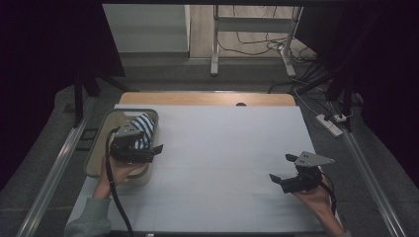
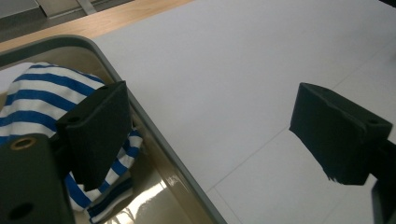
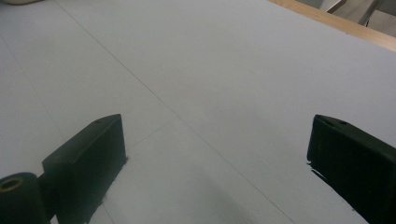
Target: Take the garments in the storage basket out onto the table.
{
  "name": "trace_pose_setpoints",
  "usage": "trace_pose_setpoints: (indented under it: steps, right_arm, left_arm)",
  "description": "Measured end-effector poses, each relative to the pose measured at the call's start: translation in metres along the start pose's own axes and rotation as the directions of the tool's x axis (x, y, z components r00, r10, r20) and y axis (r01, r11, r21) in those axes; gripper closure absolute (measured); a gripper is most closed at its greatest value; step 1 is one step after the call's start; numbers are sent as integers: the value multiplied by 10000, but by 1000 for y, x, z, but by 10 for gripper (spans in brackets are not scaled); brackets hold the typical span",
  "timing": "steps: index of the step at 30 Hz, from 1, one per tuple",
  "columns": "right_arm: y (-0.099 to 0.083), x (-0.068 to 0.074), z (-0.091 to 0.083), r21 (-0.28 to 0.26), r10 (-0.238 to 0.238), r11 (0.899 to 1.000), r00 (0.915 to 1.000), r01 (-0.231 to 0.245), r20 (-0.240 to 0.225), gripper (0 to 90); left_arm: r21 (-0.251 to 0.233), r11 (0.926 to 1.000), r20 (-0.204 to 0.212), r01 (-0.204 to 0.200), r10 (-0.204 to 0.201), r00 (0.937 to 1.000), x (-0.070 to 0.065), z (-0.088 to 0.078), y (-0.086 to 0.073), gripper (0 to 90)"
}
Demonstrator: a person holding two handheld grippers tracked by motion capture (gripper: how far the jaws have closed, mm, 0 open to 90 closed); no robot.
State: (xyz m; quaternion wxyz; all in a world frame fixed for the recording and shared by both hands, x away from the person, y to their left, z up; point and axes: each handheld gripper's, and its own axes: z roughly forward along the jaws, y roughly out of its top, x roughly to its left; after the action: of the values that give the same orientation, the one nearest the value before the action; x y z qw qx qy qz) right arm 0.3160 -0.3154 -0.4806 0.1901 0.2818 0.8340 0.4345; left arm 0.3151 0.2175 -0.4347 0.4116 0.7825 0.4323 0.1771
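Striped cloth [image 2: 44,95]: blue-and-white, bunched loosely inside the basket at the left edge of the table; one fold lies against the inner wall.
Right gripper [image 1: 284,169]: nearest the person, low over the bare right part of the mat; jaws spread wide, nothing between them.
Right hand [image 1: 314,195]: grips the tool from below; cable trails back toward the sleeve.
Left gripper [image 1: 148,147]: above the basket's near right rim; jaws fully parted and empty. In the left gripper view one jaw hangs inside the basket just beside the cloth, the other outside, over the mat, so the rim runs between them. Contact between the inner jaw and the cloth cannot be told.
Basket [image 2: 154,135]: tan, shallow, rounded corners, glossy inner floor; sits on the table's left side, partly off the mat.
White mat [image 1: 227,163]: covers most of the table; faint seam lines.
Table [image 1: 207,98]: wooden strip shows bare beyond the mat.
Step in hand: judged an approach to pick the cloth out; no grasp made yet.
Next move calls for: bringing both left jaws inside the rim, lowering onto a raised fold, then closing; as they stand, the jaws risk pinching the wall.
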Motion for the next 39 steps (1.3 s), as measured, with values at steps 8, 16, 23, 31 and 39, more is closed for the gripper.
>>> trace_pose_setpoints:
  steps: [8,16,23,31,39]
  right_arm:
    - [0,0,1,51,-13,10000,10000,13,0,41]
    - [1,0,-1,-29,-15,10000,10000,15,42,41]
    - [0,0,-1,-56,-35,10000,10000,34,-24,41]
    - [0,1,1,53,-15,10000,10000,15,-15,41]
    - [-1,1,3,178,5,9998,10000,-5,46,41]
  left_arm:
    - [98,9993,-121,370,-368,9992,17,4,1,131]
    - [135,9976,-321,683,-678,9972,29,3,5,132]
    - [228,9973,-652,705,-689,9955,38,4,17,132]
    - [326,9945,-839,998,-968,9918,56,11,23,133]
    - [484,9905,-979,1290,-1238,9875,71,23,22,131]
